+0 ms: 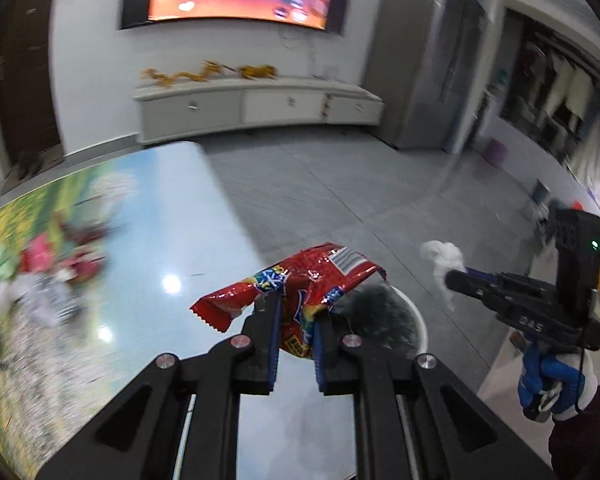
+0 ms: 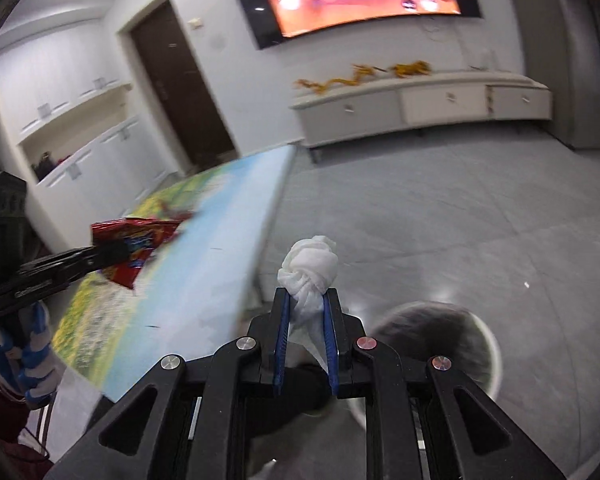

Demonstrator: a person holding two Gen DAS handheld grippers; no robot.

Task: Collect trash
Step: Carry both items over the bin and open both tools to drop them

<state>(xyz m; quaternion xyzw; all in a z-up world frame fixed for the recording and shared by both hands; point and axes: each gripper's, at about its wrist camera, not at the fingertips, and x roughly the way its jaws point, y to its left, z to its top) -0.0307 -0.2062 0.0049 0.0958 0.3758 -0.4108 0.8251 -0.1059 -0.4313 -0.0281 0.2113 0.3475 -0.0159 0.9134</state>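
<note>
My left gripper (image 1: 296, 304) is shut on a red snack wrapper (image 1: 300, 284) and holds it in the air over the table's right edge. My right gripper (image 2: 307, 294) is shut on a crumpled white tissue (image 2: 310, 270), held above the floor beside the table. A round bin with a white rim and dark inside (image 2: 440, 344) stands on the floor below and right of the right gripper; in the left wrist view it (image 1: 388, 320) lies just behind the wrapper. The right gripper (image 1: 456, 278) with the tissue (image 1: 444, 260) also shows in the left wrist view.
The table (image 1: 148, 248) has a glossy printed landscape top with more blurred litter (image 1: 48, 276) at its left. Grey tiled floor (image 2: 440, 216) stretches to a white TV cabinet (image 1: 256, 108) under a wall screen. A dark door (image 2: 180, 92) is at the left.
</note>
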